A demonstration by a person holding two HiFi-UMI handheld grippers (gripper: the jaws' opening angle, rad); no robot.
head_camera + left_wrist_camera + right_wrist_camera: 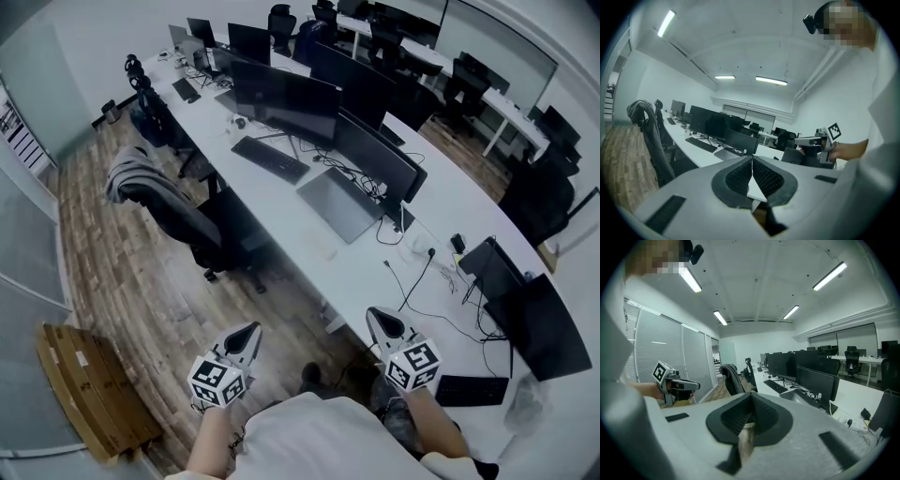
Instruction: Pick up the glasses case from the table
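Left hand-held gripper (251,333) and right hand-held gripper (375,317), both closed and empty, near the table (281,225) (glasses case indistinguishable).

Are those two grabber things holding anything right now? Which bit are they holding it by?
Nothing is held. The left gripper and the right gripper both have their jaws shut together with nothing between them.

The head view is looking steeply down from above the person onto the long white desk (295,225). Each gripper view is sitting close behind its own jaws and facing nearly level along the row of monitors (710,124). The left gripper view is catching the right gripper (799,139), and the right gripper view the left gripper (696,385).
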